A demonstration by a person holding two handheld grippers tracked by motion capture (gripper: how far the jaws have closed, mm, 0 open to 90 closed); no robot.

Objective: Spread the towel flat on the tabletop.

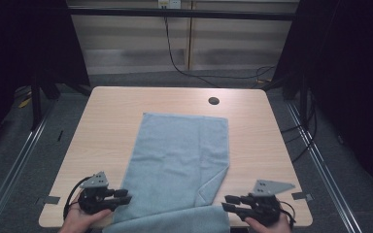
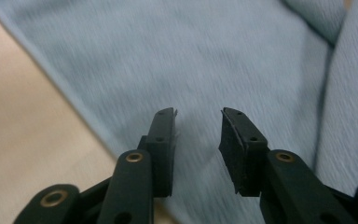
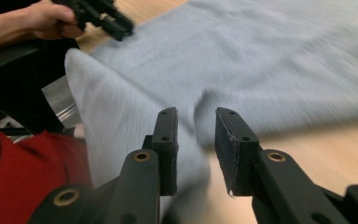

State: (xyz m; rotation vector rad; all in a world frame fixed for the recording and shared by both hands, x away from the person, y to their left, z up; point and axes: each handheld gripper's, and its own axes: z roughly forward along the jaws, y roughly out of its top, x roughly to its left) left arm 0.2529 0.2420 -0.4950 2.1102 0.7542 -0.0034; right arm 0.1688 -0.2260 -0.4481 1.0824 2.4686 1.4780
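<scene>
The left gripper (image 1: 122, 196) points right, with jaws apart and nothing between them. The right gripper (image 1: 229, 203) points left, its jaws also apart.

Bare table (image 1: 111, 111) flanks the towel (image 1: 179, 155); its near edge seemingly hangs off, between both grippers.

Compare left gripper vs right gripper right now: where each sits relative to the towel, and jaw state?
The left gripper sits at the towel's left edge, tips over the cloth; the right gripper sits off its right side, tips just short of the folded-up corner. In the left gripper view the jaws hover over flat cloth; in the right gripper view they face the part hanging over the table edge. Shared: jaws apart, nothing gripped, both pointing inward.
</scene>
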